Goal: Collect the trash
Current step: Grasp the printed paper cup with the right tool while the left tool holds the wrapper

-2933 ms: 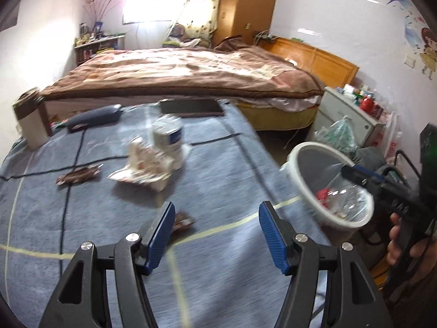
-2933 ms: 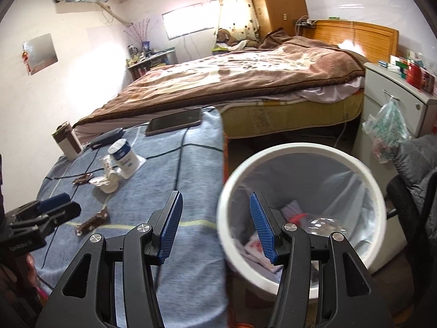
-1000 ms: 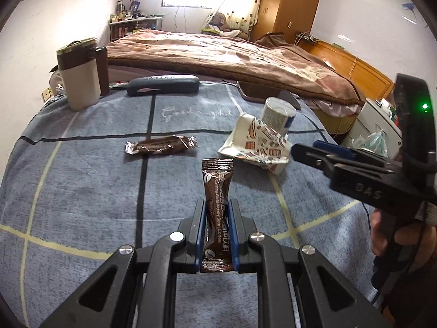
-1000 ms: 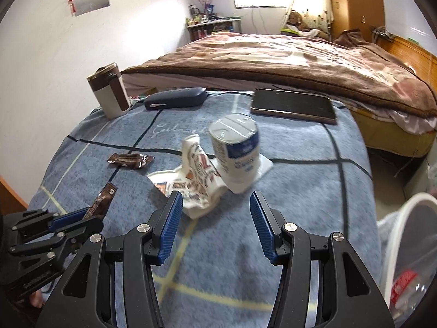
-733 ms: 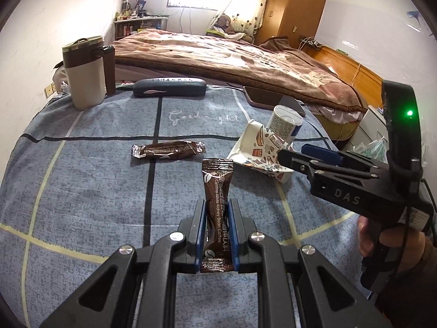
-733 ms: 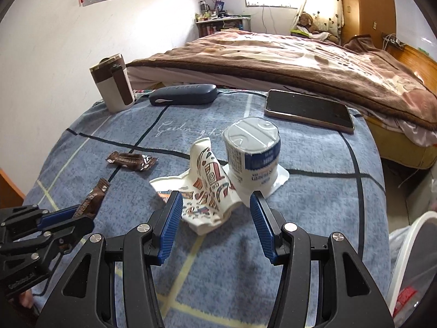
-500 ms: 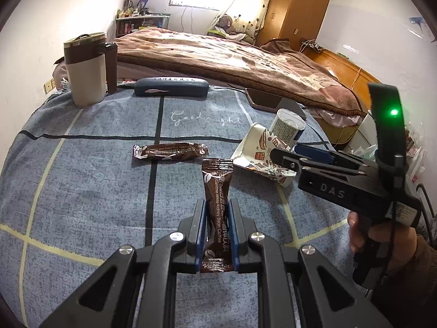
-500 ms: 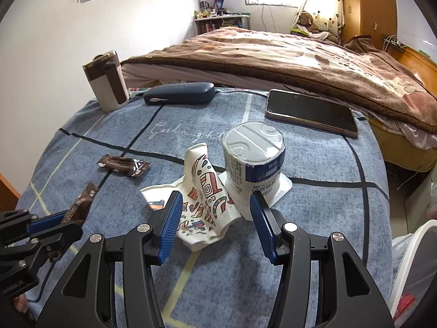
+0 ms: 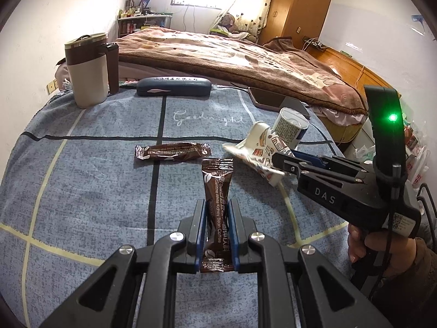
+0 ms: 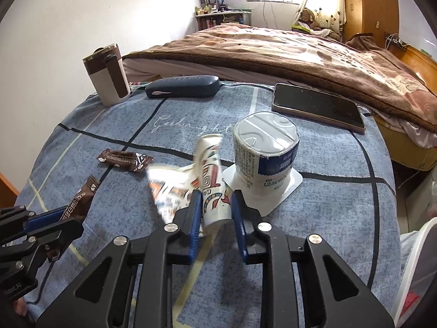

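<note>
My left gripper point(image 9: 217, 213) is shut on a brown coffee sachet point(image 9: 217, 191) and holds it just above the blue cloth; it also shows in the right wrist view point(image 10: 79, 205). My right gripper point(image 10: 217, 207) is shut on a crushed patterned paper cup point(image 10: 210, 180), which looks motion-blurred; the cup also shows in the left wrist view point(image 9: 259, 150). A second brown sachet point(image 9: 172, 151) lies flat on the cloth ahead of the left gripper. An upside-down yogurt cup point(image 10: 266, 150) stands just right of the paper cup.
A brown-and-cream mug point(image 9: 87, 71), a dark glasses case point(image 9: 173, 87) and a phone point(image 10: 318, 106) lie at the far side of the blue cloth point(image 9: 82, 191). A white bin rim point(image 10: 418, 273) shows at the right. The bed point(image 10: 286, 49) is behind.
My right gripper has moved forward and closed on the paper cup, which has tipped and shifted. My left gripper still holds the sachet, almost unmoved.
</note>
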The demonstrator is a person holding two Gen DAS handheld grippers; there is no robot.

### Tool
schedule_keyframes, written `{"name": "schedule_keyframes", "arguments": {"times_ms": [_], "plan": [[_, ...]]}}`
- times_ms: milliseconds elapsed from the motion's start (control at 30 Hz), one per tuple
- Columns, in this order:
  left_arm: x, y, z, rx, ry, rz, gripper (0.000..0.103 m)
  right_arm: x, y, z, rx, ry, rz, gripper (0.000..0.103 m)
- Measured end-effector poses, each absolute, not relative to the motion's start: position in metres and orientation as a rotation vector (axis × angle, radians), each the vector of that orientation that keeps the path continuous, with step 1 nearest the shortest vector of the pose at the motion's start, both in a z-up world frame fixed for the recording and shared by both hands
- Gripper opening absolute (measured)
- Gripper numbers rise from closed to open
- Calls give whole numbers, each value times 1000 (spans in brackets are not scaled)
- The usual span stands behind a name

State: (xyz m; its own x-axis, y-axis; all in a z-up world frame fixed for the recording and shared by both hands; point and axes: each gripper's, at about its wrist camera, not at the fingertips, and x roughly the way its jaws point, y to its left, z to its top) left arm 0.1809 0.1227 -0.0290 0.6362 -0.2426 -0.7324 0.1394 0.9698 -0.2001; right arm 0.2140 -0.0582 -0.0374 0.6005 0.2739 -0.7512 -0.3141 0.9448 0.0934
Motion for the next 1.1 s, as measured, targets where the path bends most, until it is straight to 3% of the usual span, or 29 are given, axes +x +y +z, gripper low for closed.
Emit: {"name": "schedule_keyframes", "arguments": {"times_ms": [1100], "plan": [[145, 58, 24, -38, 751, -283, 17, 153, -130, 9, 81, 713, 235, 23]]}}
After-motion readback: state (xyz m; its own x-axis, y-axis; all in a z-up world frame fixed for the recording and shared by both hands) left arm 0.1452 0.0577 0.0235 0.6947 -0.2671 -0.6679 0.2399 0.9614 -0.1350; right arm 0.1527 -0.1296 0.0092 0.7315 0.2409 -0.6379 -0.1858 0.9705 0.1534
